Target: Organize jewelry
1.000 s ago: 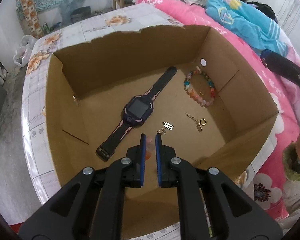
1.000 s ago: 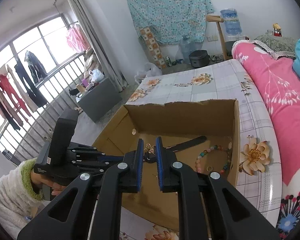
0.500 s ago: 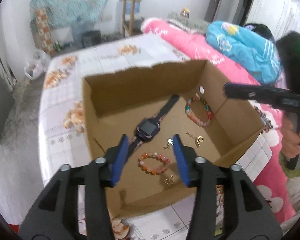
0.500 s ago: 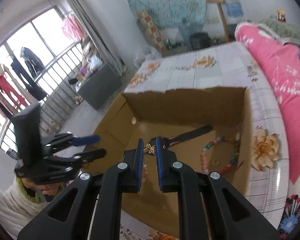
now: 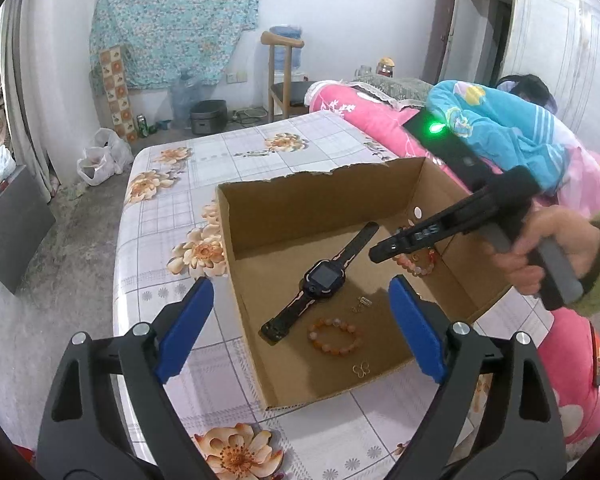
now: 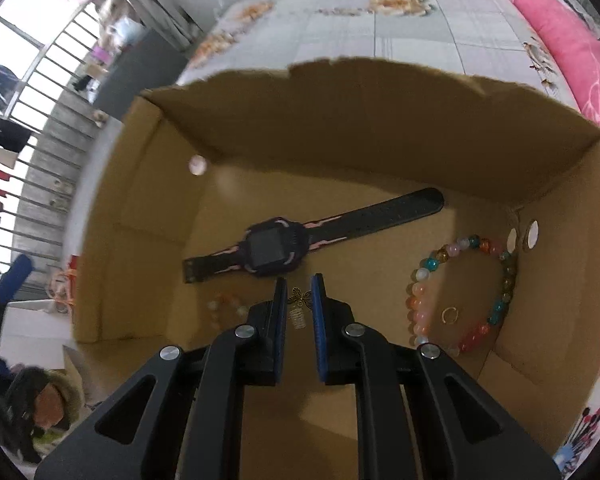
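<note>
An open cardboard box (image 5: pixel 380 184) stands on the floral table. In it lie a black and pink watch (image 5: pixel 320 280), an orange bead bracelet (image 5: pixel 334 334), a small gold butterfly piece (image 5: pixel 362 369) and a silver charm (image 5: pixel 363 302). My left gripper (image 5: pixel 300 320) is open and empty, held above the box's near left corner. My right gripper (image 6: pixel 298 298) is shut on a gold butterfly earring (image 6: pixel 301 297) and reaches down inside the box, just in front of the watch (image 6: pixel 276 246). A multicoloured bead bracelet (image 6: pixel 460 292) with a gold ring (image 6: pixel 450 315) inside it lies to its right.
The box's torn far wall (image 6: pixel 380 96) rises ahead of the right gripper. A pink bed with a blue quilt (image 5: pixel 500 128) runs along the table's right. A chair (image 5: pixel 284 76), bottles and bags stand on the floor beyond the table (image 5: pixel 172 216).
My left gripper opened, left the orange bead bracelet in the box, and pulled back and up. My right gripper moved down into the box with the butterfly earring.
</note>
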The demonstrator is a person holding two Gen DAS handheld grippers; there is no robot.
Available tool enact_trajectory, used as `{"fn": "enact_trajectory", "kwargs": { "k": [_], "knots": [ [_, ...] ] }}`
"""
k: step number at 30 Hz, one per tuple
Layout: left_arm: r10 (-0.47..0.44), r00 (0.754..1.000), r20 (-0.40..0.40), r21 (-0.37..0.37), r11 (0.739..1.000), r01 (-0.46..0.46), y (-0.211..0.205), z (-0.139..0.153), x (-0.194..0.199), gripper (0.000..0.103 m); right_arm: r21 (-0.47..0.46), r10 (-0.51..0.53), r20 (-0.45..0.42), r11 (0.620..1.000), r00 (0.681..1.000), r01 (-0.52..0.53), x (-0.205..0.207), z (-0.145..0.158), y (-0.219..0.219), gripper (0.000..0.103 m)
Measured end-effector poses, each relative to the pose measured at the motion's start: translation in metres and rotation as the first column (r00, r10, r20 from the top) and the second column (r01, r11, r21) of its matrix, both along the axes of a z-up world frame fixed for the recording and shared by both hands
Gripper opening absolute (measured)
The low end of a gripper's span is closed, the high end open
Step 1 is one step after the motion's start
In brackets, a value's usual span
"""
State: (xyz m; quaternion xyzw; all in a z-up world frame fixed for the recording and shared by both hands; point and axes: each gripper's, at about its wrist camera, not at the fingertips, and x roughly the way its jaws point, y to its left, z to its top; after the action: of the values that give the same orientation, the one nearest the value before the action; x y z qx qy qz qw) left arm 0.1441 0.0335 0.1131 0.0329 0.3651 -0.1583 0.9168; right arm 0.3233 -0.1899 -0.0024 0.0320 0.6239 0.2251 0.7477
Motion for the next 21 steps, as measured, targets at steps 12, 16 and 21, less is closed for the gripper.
{"fn": "enact_trajectory", "kwargs": {
  "k": [12, 16, 21],
  "knots": [
    [0.016, 1.000, 0.003, 0.007, 1.000, -0.016, 0.006, -0.004, -0.006, 0.086, -0.027, -0.038, 0.030, 0.999, 0.999, 0.039, -0.001, 0.007, -0.008, 0.013],
    [0.014, 1.000, 0.004, 0.007, 1.000, -0.014, 0.007, -0.004, -0.007, 0.086, 0.014, -0.053, 0.070, 0.999, 0.996, 0.052, -0.013, 0.027, -0.018, 0.013],
    [0.021, 1.000, 0.003, 0.008, 1.000, -0.021, 0.007, -0.005, -0.012, 0.087, 0.099, -0.085, 0.162, 0.993, 0.983, 0.069, -0.042, 0.064, -0.041, 0.018]
  ]
}}
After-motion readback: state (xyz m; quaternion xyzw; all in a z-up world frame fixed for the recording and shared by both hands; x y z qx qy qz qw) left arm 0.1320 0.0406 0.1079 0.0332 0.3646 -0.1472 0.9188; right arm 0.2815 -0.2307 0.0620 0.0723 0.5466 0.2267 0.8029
